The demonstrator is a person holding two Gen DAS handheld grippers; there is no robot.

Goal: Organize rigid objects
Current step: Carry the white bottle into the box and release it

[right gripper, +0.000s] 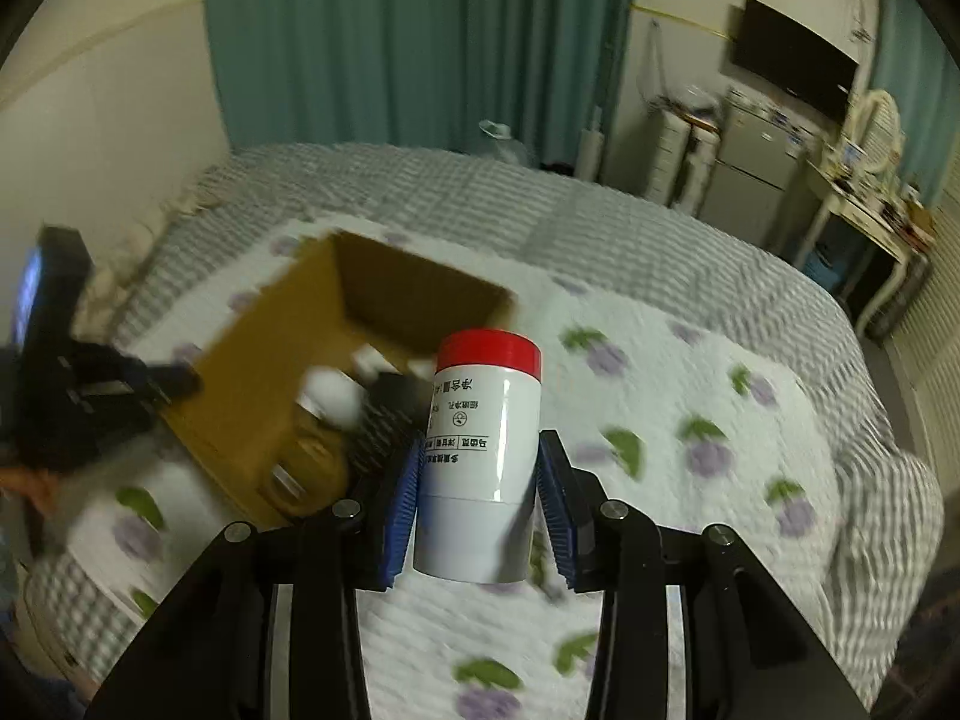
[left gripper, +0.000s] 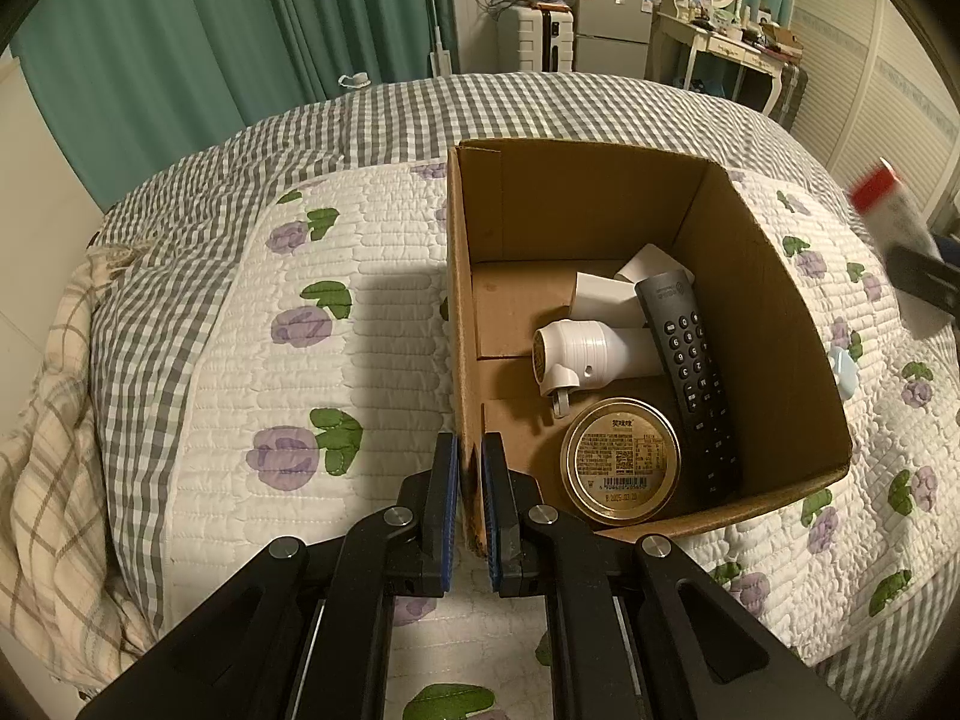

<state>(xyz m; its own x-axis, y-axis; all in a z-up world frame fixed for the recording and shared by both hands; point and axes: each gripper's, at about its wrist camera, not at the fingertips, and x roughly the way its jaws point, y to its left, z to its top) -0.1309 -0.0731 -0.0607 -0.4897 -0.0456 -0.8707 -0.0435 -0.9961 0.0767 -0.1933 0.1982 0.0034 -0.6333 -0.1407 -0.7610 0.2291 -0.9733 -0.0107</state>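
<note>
Left wrist view: left gripper clamped shut on the near-left wall of the cardboard box, blue pads either side of the cardboard edge at the box's near corner. Box sits open-topped on the bed's floral quilt, toward the quilt's right half. Inside the box: black remote lying along the right wall, round gold tin at the near end, white cylindrical gadget on its side mid-floor, white tubes behind it toward the far wall. Small light-blue item on the quilt just outside the box's right wall. At the frame's right edge, blurred, white bottle with red cap, up above the quilt, held by the right gripper, whose black body alone shows here.

Right wrist view: right gripper partly closed, pads pressed on both sides of the white bottle, red cap pointing away from the camera, label upside down. Bottle is off the quilt, just right of the box. Background smeared. Left gripper at the box's left edge, gripping its wall.
</note>
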